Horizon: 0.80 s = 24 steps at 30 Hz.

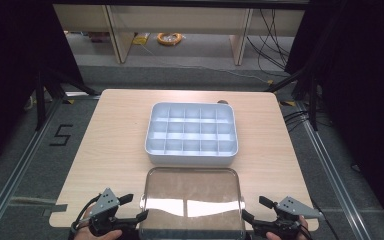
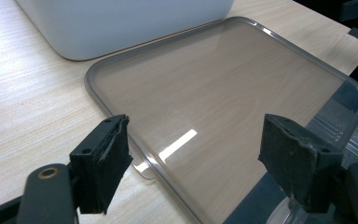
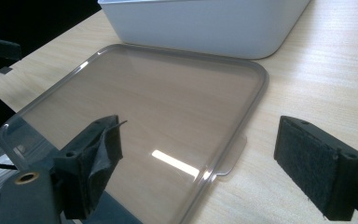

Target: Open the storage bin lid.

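Left gripper (image 1: 132, 207) at near table edge, jaws spread wide, nothing between them; the clear rectangular plastic lid with rounded corners (image 2: 214, 107) lies flat directly ahead of it, its left rim and a small tab just inside the left pad (image 2: 107, 163); right gripper (image 1: 254, 210) likewise spread and empty, lid's right rim and tab passing between its pads (image 3: 321, 168); lid's near edge overhangs the light wooden table (image 1: 115, 145); white compartmented plastic tray (image 1: 192, 134) sits beyond the lid, just past its far edge.
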Each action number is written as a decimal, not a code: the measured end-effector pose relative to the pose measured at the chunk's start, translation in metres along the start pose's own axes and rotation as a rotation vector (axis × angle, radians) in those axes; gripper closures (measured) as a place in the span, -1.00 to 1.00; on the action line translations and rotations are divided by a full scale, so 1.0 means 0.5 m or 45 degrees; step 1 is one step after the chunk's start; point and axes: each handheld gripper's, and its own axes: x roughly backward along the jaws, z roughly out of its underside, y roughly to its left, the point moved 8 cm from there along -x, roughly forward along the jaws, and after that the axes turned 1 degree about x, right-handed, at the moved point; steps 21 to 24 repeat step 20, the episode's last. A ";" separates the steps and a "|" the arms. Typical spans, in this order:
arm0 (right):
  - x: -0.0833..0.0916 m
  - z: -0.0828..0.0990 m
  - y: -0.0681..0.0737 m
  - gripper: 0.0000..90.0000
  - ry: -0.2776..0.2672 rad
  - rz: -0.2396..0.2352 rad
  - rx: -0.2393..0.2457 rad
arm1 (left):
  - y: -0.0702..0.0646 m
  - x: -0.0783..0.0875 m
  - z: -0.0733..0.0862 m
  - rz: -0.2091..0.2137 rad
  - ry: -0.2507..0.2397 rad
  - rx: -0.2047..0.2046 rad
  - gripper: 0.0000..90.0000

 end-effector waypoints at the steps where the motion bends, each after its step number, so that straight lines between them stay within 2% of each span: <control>1: 0.000 0.000 0.000 -0.65 0.000 -0.001 0.001 | 0.000 0.000 0.000 0.002 -0.002 0.002 -0.48; 3: -0.001 -0.001 -0.006 -0.66 -0.007 0.018 0.030 | 0.000 0.000 0.000 0.001 -0.001 0.002 -0.48; 8: -0.001 -0.001 -0.006 -0.65 -0.008 0.019 0.033 | 0.000 -0.001 0.000 0.007 0.000 -0.021 -0.48; 9: -0.001 0.002 -0.002 -0.65 0.009 0.023 -0.009 | 0.000 -0.001 -0.001 0.008 0.000 -0.022 -0.48; 10: -0.001 0.003 -0.002 -0.65 0.013 0.027 -0.015 | 0.000 0.000 0.000 0.007 0.003 -0.018 -0.48; 12: -0.001 0.003 -0.002 -0.65 0.014 0.026 -0.015 | 0.000 0.000 0.000 0.003 0.000 0.001 -0.48; 16: -0.001 0.001 -0.002 -0.65 0.007 0.015 -0.006 | 0.000 0.000 0.000 0.001 0.001 -0.001 -0.48; 17: 0.000 0.003 0.002 -0.65 0.018 0.006 -0.041 | 0.000 0.000 0.000 0.001 0.000 -0.009 -0.48; 24: 0.000 0.003 0.001 -0.65 0.018 0.010 -0.037 | 0.001 -0.001 -0.001 0.003 0.003 -0.020 -0.48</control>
